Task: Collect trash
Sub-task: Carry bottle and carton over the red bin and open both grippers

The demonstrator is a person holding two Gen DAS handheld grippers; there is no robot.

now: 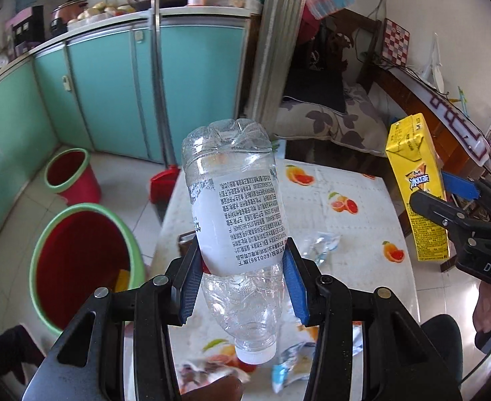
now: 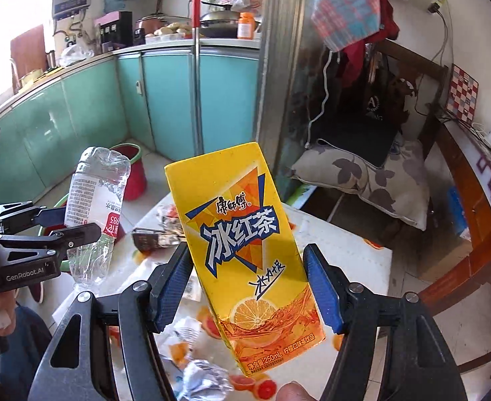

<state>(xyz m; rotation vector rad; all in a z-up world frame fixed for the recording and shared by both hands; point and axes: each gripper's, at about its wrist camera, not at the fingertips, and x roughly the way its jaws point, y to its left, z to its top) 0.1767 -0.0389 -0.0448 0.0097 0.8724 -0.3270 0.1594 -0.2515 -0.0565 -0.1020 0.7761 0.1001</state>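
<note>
My left gripper (image 1: 242, 277) is shut on a clear empty plastic bottle (image 1: 235, 207) with a white label, held upside down, cap toward me, above the table. It also shows at the left of the right wrist view (image 2: 93, 200). My right gripper (image 2: 249, 287) is shut on a yellow iced-tea carton (image 2: 242, 244), held upright above the table; the carton shows at the right of the left wrist view (image 1: 416, 187). Crumpled wrappers (image 1: 322, 245) lie on the table, with more in the right wrist view (image 2: 205, 377).
The table (image 1: 352, 183) has a cloth with an orange-fruit print. Two red bins with green rims stand on the floor to the left, a near one (image 1: 78, 264) and a far one (image 1: 70, 173). A red dustpan (image 1: 163, 183) leans by teal cabinets (image 1: 185, 90). A cushioned wooden chair (image 2: 372, 173) is behind.
</note>
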